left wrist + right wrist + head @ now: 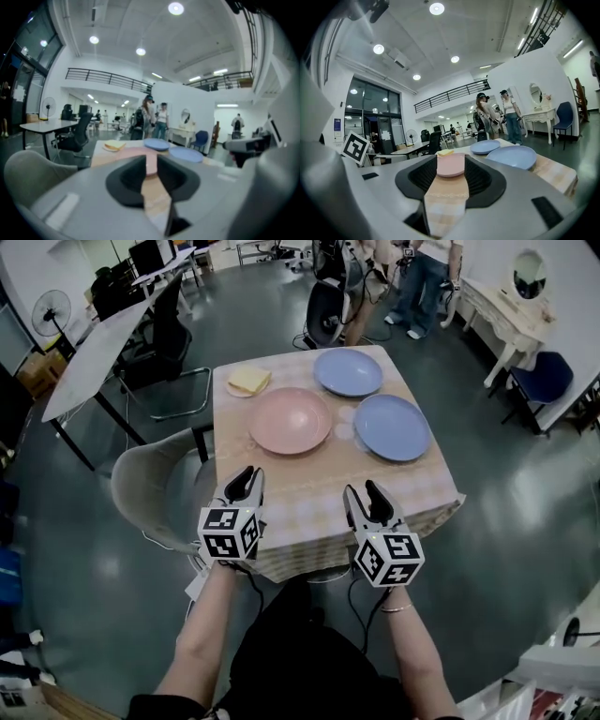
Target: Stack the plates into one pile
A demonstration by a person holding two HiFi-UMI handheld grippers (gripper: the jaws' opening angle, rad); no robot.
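Three plates lie apart on the checked tablecloth (309,486): a pink plate (290,420) in the middle, one blue plate (348,371) at the far side and another blue plate (392,427) to the right. My left gripper (246,474) hovers over the table's near edge, open, with nothing between its jaws. My right gripper (364,491) is beside it, open wider and empty. In the left gripper view the pink plate (151,163) shows through the jaw gap of the left gripper (151,177). In the right gripper view the pink plate (451,166) lies straight ahead of the right gripper (450,183).
A small plate with a yellow sponge-like block (248,381) sits at the table's far left corner. A grey chair (155,488) stands at the table's left side. People (422,277) stand beyond the table, near a white dresser (506,315). A long white table (103,343) is at the far left.
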